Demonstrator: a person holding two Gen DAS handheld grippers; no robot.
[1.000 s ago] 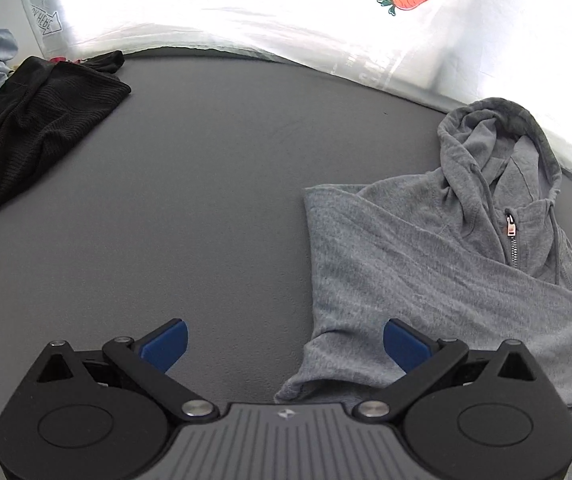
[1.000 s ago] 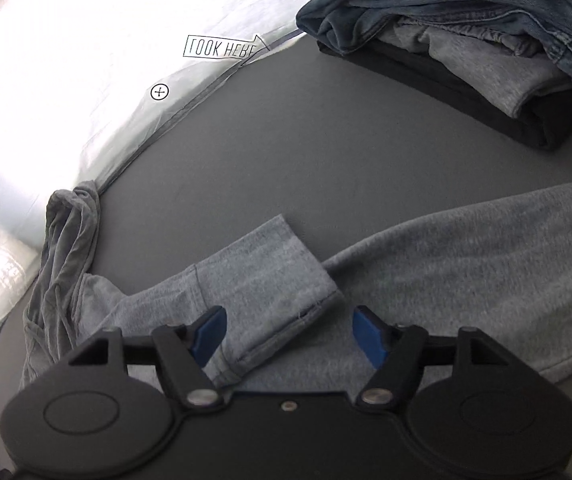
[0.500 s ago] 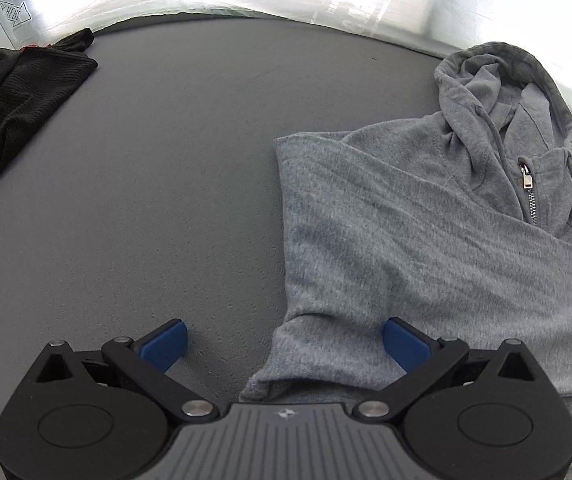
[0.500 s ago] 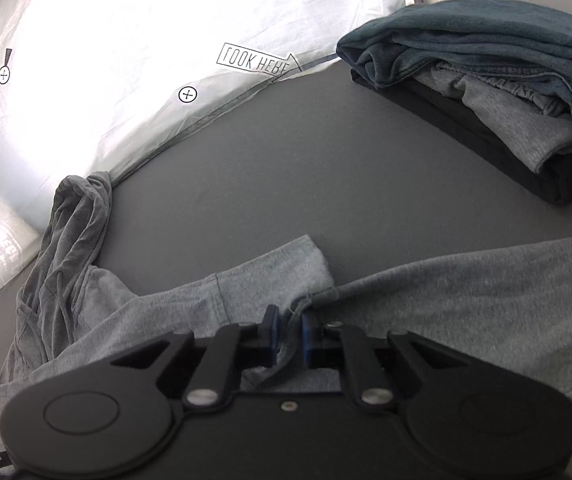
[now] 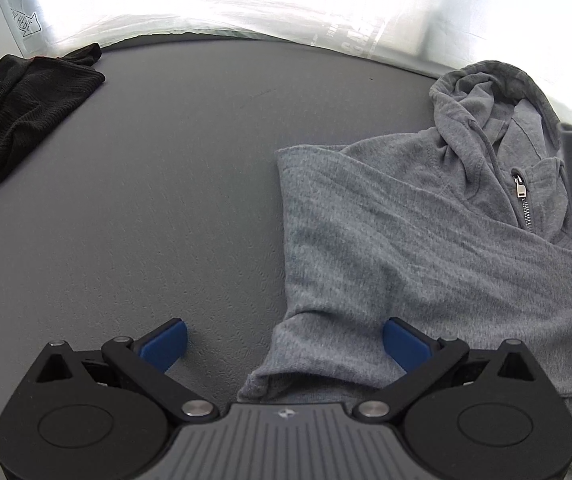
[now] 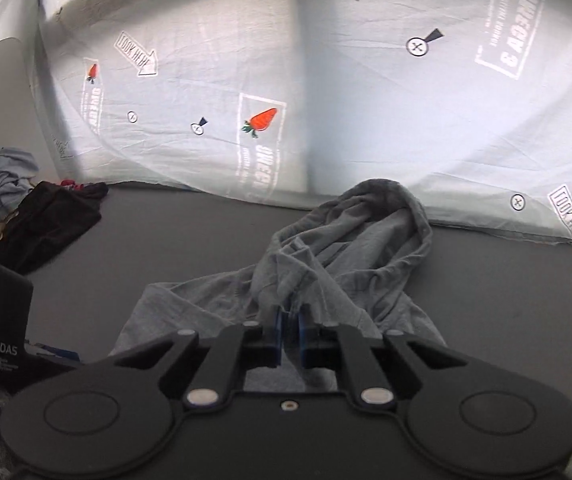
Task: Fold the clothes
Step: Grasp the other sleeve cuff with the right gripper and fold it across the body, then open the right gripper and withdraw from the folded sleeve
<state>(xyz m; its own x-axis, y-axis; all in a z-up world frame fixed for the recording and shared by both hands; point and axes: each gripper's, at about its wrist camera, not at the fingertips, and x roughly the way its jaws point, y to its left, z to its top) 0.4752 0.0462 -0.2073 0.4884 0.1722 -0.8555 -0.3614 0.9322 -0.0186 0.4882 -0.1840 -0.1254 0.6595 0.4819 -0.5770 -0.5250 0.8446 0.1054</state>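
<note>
Left wrist view: the grey hoodie (image 5: 425, 248) lies partly folded on the dark mat (image 5: 166, 184), one side already turned across the chest, its lower edge between the spread jaws of the left gripper (image 5: 284, 340). Right wrist view: the right gripper (image 6: 289, 332), raised, pinches the sleeve (cuff bunched just ahead of its tips). Remaining folds are, by judgement, still to do.

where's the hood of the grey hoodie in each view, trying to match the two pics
Left wrist view: the hood sits upper right, lying against the white printed sheet, above the zipper pull.
Right wrist view: the hood is centre frame, just beyond the right claw, which is shut on a fold of the grey hoodie.
Shared landmark: the black garment at the left edge of the grey surface, also at left in the right wrist view.
</note>
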